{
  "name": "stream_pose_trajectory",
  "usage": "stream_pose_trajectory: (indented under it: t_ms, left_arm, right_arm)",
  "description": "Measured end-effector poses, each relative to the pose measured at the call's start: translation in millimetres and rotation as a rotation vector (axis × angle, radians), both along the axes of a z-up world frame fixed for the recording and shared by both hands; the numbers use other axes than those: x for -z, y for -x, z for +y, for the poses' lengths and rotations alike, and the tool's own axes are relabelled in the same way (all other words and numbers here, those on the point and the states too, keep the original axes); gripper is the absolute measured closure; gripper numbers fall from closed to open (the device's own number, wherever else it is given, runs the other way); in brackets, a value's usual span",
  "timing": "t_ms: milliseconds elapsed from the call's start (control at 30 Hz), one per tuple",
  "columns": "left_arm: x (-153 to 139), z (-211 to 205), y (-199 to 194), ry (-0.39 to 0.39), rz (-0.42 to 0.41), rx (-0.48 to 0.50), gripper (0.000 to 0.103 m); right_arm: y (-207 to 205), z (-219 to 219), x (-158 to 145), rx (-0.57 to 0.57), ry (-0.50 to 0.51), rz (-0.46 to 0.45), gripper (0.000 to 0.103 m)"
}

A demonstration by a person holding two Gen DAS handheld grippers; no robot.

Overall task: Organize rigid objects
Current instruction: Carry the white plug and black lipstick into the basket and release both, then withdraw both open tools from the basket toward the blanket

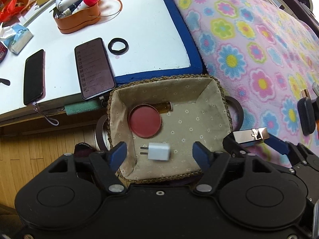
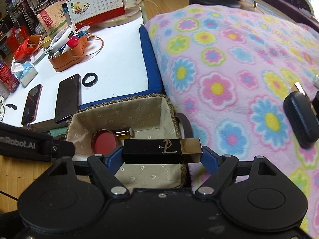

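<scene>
Basket (image 1: 215, 99) filling up nicely: a round red tin (image 1: 144, 121) and an amber vial (image 1: 162, 106) sit at its ten o'clock corner, and a white charger plug (image 1: 159, 151) is down near the six o'clock wall, right between the blue pads of the left gripper (image 1: 159, 153). Those jaws stand apart and clear of the plug, so that one looks delivered. Next up, the right gripper (image 2: 161, 156), clamped end to end on a black-and-gold lipstick case (image 2: 161, 151), tipped steeply down over the basket's four o'clock rim (not released yet). Still out on the flowered blanket (image 2: 229, 59), away at three o'clock: a dark oval case (image 2: 299, 117) with a small gold-capped piece just beside it. By my reckoning, more than half done.
</scene>
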State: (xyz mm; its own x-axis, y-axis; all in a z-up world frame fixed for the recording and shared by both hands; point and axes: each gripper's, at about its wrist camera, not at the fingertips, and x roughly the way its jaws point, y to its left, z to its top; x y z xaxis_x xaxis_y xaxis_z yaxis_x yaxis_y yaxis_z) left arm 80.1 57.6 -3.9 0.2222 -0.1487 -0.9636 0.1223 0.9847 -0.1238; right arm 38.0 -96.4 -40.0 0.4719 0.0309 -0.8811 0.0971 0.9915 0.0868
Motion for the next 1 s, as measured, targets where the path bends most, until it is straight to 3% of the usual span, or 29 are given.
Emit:
stream_pose_trajectory:
  t_ms: [1000]
  left_arm:
    - [1.3, 2.3, -0.5, 0.007, 0.006, 0.004, 0.033]
  right_arm:
    - [10.6, 0.6, 3.3, -0.007, 0.01, 0.029, 0.017]
